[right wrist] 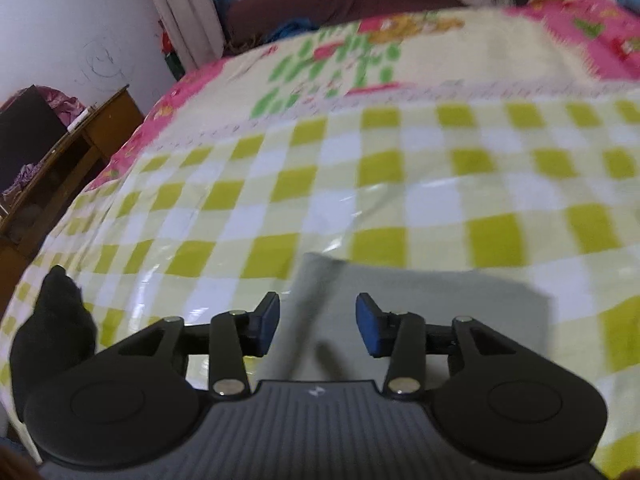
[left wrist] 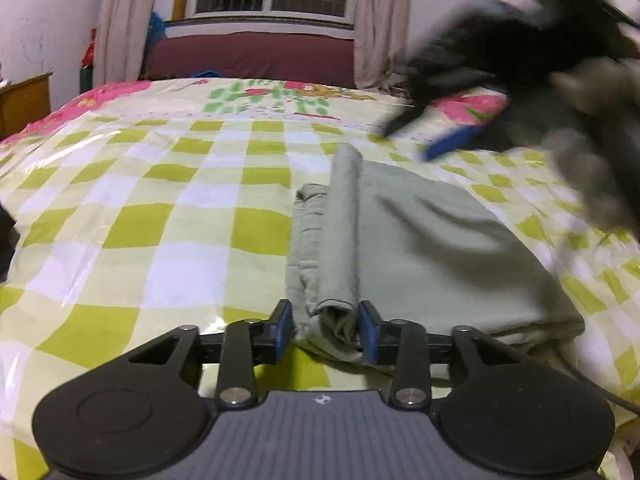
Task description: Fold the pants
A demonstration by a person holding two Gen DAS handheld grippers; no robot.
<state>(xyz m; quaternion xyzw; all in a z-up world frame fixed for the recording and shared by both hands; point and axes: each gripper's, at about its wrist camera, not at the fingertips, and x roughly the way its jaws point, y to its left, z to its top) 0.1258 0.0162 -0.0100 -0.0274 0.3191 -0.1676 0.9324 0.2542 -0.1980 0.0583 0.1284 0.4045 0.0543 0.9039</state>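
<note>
Lying folded on the bed's green-and-white checked plastic-covered sheet (left wrist: 160,216), the pale grey-green cotton pants (left wrist: 420,240) have their rolled left edge between the parted blue pads of the left claw (left wrist: 327,330), while the right claw (right wrist: 318,326) hovers open above the cloth.
</note>
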